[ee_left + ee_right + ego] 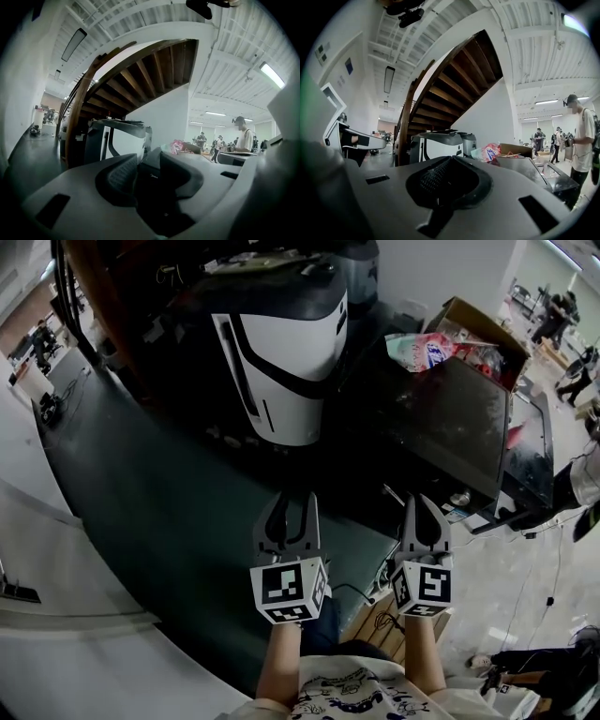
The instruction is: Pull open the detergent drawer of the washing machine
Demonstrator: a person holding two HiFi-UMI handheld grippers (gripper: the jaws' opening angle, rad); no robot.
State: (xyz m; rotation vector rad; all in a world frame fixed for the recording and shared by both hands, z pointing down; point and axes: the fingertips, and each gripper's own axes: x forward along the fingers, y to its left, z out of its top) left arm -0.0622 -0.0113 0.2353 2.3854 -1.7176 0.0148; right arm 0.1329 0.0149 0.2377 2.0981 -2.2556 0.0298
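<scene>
Parted hand-held gripper (149, 158), staircase (150, 70) beyond

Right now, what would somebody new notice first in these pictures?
First, the big white-and-black machine stands at the top middle of the head view. Low in the middle are the two tongs, each wearing a black-and-white marker cube: the left tongs slightly open, the right tongs shut, both empty. In both gripper views a brown wooden staircase curves up overhead.

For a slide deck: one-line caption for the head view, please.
Person's left gripper open, right gripper shut, both empty, held out toward a white-and-black machine across dark floor.
</scene>
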